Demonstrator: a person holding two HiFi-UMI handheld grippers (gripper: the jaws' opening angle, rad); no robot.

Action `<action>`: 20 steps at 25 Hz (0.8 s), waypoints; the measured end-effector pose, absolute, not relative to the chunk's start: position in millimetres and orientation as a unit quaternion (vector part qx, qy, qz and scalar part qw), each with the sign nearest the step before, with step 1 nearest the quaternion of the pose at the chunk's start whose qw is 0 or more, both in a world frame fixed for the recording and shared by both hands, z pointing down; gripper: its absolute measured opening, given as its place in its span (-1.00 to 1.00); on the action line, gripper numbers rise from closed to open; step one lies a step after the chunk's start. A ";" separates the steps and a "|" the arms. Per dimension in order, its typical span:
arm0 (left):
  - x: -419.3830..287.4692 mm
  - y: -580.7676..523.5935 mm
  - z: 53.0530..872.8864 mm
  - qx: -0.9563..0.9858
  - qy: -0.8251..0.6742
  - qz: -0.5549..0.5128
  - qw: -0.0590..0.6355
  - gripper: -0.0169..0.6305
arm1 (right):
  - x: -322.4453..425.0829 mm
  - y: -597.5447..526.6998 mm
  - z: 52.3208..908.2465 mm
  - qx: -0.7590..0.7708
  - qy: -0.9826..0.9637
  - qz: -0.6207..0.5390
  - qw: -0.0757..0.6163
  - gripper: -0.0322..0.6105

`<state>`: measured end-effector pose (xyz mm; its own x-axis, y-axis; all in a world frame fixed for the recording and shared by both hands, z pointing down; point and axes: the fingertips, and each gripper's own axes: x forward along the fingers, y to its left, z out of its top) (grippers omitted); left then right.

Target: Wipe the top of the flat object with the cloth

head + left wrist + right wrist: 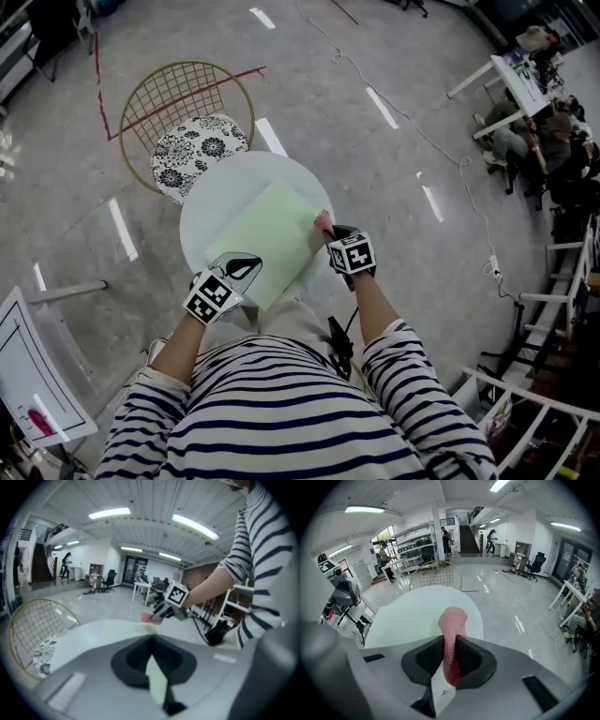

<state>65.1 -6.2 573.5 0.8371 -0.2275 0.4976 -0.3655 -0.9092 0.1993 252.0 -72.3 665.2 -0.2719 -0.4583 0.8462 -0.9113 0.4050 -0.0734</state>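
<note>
A pale green flat sheet (267,234) lies on a round white table (220,192). My left gripper (246,270) is at the sheet's near left corner, shut on its edge. In the left gripper view a thin sliver of the sheet (157,679) shows between the closed jaws. My right gripper (334,240) is at the sheet's right edge, shut on a pink knitted cloth (323,222). The cloth (452,620) sticks up out of the right gripper (450,660) and hangs over the table (412,613). From the left gripper view, the right gripper (159,614) holds the cloth (146,617) at the sheet's far edge.
A gold wire chair with a floral cushion (192,141) stands just beyond the table. A white board (33,375) sits at the lower left. People sit at desks (534,122) at the far right, and a cable (441,150) runs across the grey floor.
</note>
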 end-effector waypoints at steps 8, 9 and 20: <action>70.4 -9.6 575.7 0.945 -0.160 0.241 0.152 -0.93 | 272.3 -78.0 682.2 0.469 -0.715 0.274 0.440 -0.75; 70.5 -9.9 575.6 0.945 -0.161 0.242 0.152 -0.93 | 270.2 -76.0 685.5 0.466 -0.714 0.277 0.443 -0.75; 65.3 -9.8 577.6 0.946 -0.160 0.240 0.149 -0.93 | 241.6 -59.8 697.8 0.457 -0.720 0.295 0.431 -0.74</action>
<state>65.3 -9.8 577.6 0.8333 -0.2310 0.5023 -0.3741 -0.9045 0.2048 241.6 -59.8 697.8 -0.2110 -0.4041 0.8901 -0.9126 0.4077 -0.0312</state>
